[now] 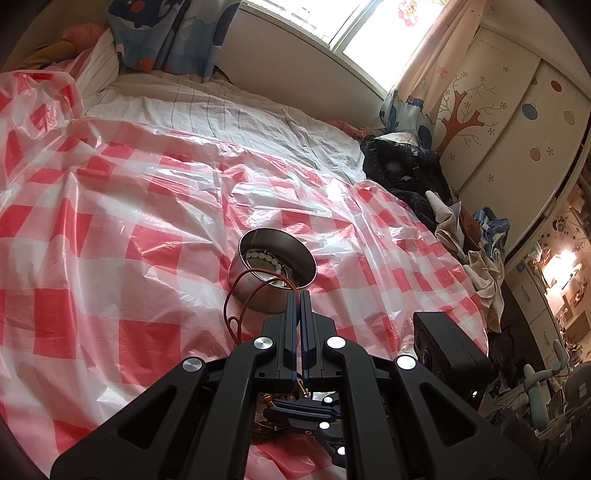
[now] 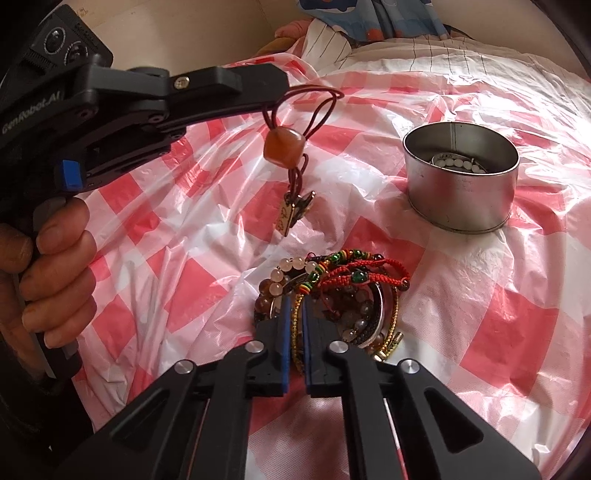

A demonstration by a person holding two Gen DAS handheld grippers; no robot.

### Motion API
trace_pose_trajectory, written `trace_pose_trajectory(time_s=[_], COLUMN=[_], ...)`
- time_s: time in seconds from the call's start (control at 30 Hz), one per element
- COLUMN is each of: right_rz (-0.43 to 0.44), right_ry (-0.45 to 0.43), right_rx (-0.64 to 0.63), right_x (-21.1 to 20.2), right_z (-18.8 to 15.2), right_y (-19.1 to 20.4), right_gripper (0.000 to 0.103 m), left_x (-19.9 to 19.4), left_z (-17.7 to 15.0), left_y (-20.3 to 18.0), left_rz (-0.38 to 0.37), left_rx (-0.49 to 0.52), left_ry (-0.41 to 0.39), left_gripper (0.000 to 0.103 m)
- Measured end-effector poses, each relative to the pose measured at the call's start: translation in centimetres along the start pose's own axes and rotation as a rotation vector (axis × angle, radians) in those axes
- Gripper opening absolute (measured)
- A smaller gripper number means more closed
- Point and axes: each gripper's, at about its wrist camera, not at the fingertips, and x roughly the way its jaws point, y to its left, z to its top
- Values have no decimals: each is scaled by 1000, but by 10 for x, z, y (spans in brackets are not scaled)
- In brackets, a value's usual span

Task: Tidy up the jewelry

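Now the left hand-held gripper is clamped on a dangling cord; the right hand-held gripper pinches a gold cord in the bracelets.

A red-and-white checked plastic sheet is covering the bed, with striped bedding showing beyond it — dark clothes are lying piled at the edge, beside a tree-patterned wardrobe and cartoon curtains.
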Motion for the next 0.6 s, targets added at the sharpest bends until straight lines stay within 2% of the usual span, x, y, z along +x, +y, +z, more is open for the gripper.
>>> trace_pose_trajectory(time_s=[0.23,0.4,0.5,0.6], right_rz=[231,347,383,382], right_ry=[-177,-326,-394,-420], right_rx=[236,360,390,389], right_x=[-37,-65,-80,-90], right_z=[-3,-6,-2,6], right_y=[-41,-65,-74,-79], right_gripper=[4,4,4,4], left_x=[2,5,8,12], left_z=[-1,-1,1,5], left_y=[-1,-1,-5,-10], left_rz=[4,-27,-60,-78], left_rx=[-1,-15,-19,-10], left_ry=[2,5,2,0], left_gripper=[1,1,1,1])
